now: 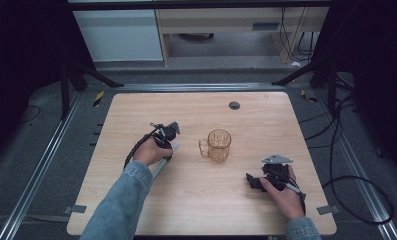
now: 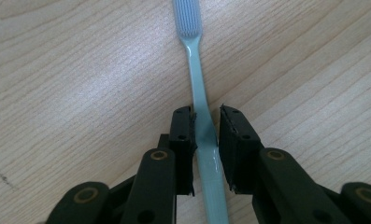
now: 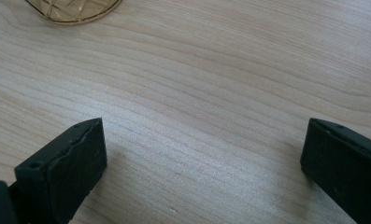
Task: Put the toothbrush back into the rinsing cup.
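Left tongs, close under their own camera: black jaws clenched on the handle of a pale green toothbrush. Left pad pressed flat against the handle, right pad at its other side, the handle running up between them. No earlier picture to hold this against

Toothbrush: lies flat on the counter, handle towards the tongs, bristled head pointing away, grey-blue and ribbed. In the high view the toothbrush shows as a pale strip under the left hand, left of centre on the counter; its far end pokes out just beside the left tongs

Glass mug: amber, patterned, upright, handle turned towards the left hand. Stands near the middle of the counter, near the toothbrush, not touching it

Right tongs: released, jaws well apart, bare wood grain between the pads, nothing held. Base of the glass mug at the top left of the right gripper view, well apart from the jaws. In the high view the right tongs rest low on the counter in the right hand, nearer the person than the mug, pointing left

Counter: light wood, rounded corners, a small dark grommet near the far edge. Denim sleeve on the left forearm
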The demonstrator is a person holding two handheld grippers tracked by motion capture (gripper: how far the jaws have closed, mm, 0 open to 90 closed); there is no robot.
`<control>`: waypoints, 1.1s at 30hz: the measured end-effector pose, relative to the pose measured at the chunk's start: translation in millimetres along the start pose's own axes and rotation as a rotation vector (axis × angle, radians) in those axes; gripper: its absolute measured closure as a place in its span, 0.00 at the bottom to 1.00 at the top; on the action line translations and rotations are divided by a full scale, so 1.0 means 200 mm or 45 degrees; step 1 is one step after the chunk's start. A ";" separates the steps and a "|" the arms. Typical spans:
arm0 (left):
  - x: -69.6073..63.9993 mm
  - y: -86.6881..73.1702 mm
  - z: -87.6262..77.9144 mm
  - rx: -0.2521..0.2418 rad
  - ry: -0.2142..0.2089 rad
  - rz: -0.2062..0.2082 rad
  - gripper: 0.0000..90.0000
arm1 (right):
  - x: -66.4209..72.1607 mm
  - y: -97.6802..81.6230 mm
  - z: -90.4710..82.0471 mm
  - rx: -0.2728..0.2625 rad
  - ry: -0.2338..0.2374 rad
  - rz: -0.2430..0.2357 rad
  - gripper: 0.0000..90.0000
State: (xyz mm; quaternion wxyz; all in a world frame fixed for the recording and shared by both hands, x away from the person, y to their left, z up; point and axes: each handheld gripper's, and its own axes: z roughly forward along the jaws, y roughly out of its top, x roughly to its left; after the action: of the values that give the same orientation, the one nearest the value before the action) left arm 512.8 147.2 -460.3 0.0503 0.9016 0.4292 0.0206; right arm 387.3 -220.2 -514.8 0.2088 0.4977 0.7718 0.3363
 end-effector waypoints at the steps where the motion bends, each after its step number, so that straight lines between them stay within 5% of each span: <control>1: 0.00 0.00 0.00 0.001 -0.002 -0.002 0.84 | 0.00 0.00 0.00 -0.001 0.001 0.001 0.01; 20: -0.01 -0.01 0.01 -0.001 0.011 0.023 0.88 | 0.00 0.00 0.00 -0.003 0.002 0.006 0.01; 33: -0.02 -0.04 -0.09 -0.106 0.031 0.033 0.88 | 0.00 0.00 0.00 -0.001 0.000 0.001 0.01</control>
State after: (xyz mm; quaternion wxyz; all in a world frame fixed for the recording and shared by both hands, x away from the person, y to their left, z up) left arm 503.7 150.0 -443.9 0.0824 0.9039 0.4166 0.0501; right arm 387.3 -220.1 -514.9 0.2090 0.4979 0.7714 0.3367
